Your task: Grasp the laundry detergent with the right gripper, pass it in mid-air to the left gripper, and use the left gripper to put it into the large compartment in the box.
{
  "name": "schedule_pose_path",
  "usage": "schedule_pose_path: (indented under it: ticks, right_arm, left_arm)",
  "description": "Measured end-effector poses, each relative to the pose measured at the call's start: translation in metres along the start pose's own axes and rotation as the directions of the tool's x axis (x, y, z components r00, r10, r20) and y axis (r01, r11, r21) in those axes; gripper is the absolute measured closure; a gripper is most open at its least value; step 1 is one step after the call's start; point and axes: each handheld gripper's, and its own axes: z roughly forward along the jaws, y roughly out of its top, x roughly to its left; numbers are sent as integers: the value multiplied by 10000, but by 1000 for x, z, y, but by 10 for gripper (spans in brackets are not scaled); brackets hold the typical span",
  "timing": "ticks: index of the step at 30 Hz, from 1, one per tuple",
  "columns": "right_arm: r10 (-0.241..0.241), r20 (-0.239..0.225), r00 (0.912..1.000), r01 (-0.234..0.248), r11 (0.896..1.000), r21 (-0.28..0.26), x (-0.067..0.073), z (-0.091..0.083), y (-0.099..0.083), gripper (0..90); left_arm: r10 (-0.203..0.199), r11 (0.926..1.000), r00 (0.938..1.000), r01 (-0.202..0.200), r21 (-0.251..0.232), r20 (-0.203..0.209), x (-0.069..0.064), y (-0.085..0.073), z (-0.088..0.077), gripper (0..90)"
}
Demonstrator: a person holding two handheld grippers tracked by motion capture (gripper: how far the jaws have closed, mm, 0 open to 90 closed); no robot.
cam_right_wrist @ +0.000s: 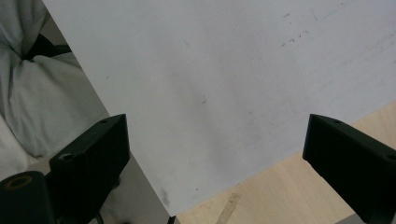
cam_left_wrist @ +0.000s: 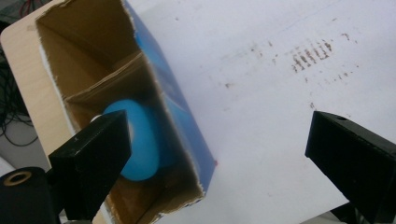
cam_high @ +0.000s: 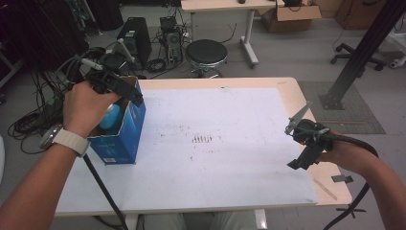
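The table [cam_high: 287,91] carries a white sheet [cam_high: 215,143], with a stool [cam_high: 206,52] and cables on the floor behind. At its left edge stands an open blue box [cam_high: 122,134]. The left gripper view shows a divider inside and a blue ball [cam_left_wrist: 140,140] in the nearer compartment, partly hidden by a jaw. The left gripper [cam_high: 131,96] hovers above, spread and empty. The right gripper [cam_high: 304,155] is spread over the sheet's edge.

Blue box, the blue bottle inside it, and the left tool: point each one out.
blue box [cam_high: 125,132]: high view, on its blue outer side wall.
blue bottle [cam_left_wrist: 140,140]: left gripper view, on its rounded light-blue body.
left tool [cam_high: 123,91]: high view, between its jaw tips above the box.
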Motion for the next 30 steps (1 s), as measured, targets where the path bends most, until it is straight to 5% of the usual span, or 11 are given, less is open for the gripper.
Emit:
schedule_pose_path:
  ticks: [18,30]
  right_arm:
    - [-89,-99,9999,90,9999,81,0,3,4,70]
    - [-104,-141,9998,105,9999,113,-1,2,5,69]
  left_arm:
    - [1646,9861,9839,-1657,98,699,-41,39,15,70]
    - [2652,9624,9579,-2700,310,1104,-57,50,31,70]
